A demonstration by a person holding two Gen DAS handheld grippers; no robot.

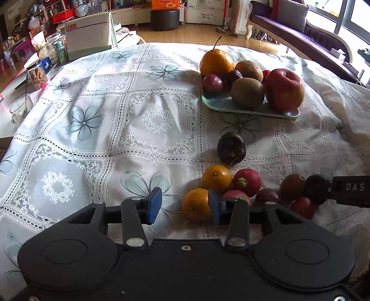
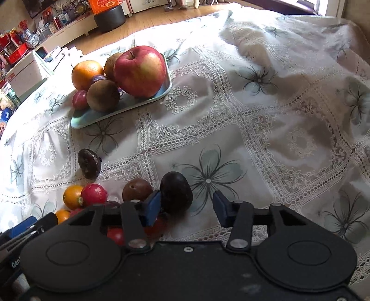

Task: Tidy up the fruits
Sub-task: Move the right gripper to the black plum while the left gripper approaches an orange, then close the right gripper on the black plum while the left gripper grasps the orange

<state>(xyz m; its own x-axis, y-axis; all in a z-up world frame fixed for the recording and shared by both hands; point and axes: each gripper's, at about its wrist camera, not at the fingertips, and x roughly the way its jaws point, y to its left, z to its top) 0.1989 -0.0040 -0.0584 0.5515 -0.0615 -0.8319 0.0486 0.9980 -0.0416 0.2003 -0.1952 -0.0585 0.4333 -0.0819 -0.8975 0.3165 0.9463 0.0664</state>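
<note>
A pale green tray (image 1: 219,107) (image 2: 92,118) holds a red apple (image 1: 284,90) (image 2: 140,70), a big orange (image 1: 216,62), two kiwis (image 1: 247,92) and plums (image 1: 212,83). Loose fruit lies nearer on the tablecloth: a dark wrinkled fruit (image 1: 231,148) (image 2: 89,163), small oranges (image 1: 216,178), red radish-like pieces (image 1: 247,181) and plums. My left gripper (image 1: 185,206) is open, and a small orange (image 1: 196,205) lies by its right pad. My right gripper (image 2: 186,206) is open around a dark plum (image 2: 177,194), which touches only the left pad.
A lace tablecloth with flower prints (image 1: 138,120) covers the table. Left of it, a side surface carries a glass cup (image 1: 19,111), jars (image 1: 55,48) and a desk calendar (image 1: 87,34). A black stool (image 1: 164,19) and a purple sofa (image 1: 300,25) stand beyond.
</note>
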